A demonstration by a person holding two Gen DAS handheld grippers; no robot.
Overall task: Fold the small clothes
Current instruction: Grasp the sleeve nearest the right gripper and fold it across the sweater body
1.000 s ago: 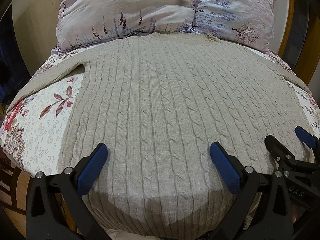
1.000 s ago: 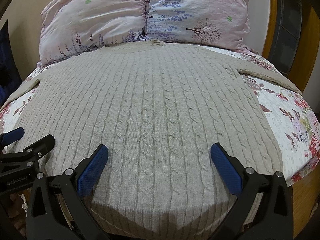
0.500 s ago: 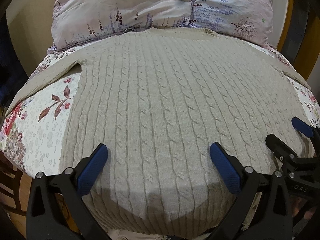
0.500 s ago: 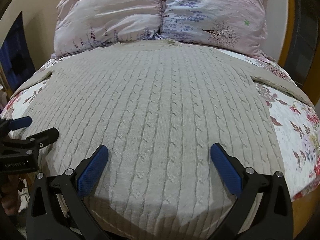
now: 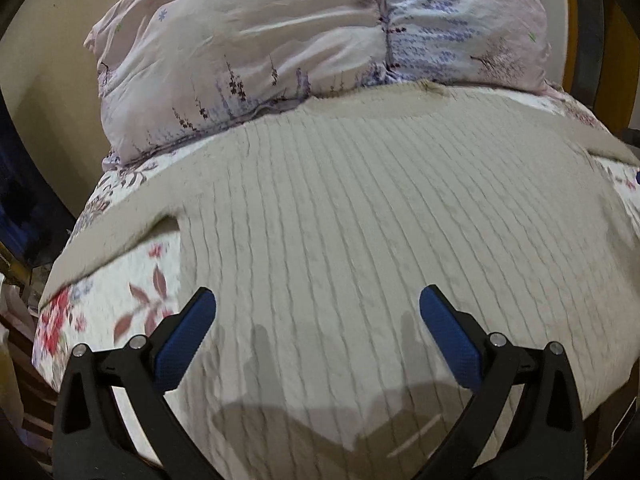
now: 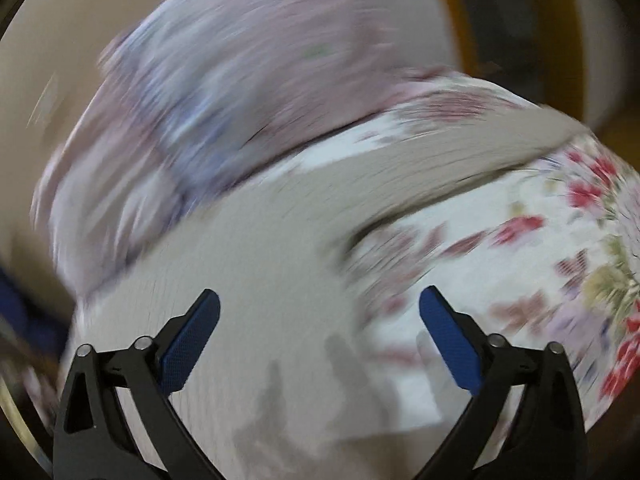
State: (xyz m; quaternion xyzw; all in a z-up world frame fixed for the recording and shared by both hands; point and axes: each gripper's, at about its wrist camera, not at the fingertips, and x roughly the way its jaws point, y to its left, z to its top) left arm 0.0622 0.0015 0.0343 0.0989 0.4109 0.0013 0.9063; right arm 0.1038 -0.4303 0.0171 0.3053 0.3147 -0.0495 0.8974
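Lying flat across the flowered bedspread (image 5: 120, 304), beige cable-knit sweater (image 5: 360, 220), collar at 12 o'clock against the pillows (image 5: 280, 40), one sleeve out toward 9 o'clock. Left gripper (image 5: 316, 332) spread wide above the hem, holding nothing. Right gripper (image 6: 320, 332) likewise released, view blurred, sleeve at 1 o'clock.

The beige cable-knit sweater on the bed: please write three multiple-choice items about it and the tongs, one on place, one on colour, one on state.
1. The sweater neckline lies toward:
A. the pillows
B. the camera
C. the floor

2. The pads on the left tongs are:
A. red
B. blue
C. green

3. The right tongs are:
A. shut on a sleeve
B. shut on nothing
C. open

Answers: 1 A, the collar touches the pillows. 2 B, both pads look blue. 3 C, a wide gap separates the fingers.
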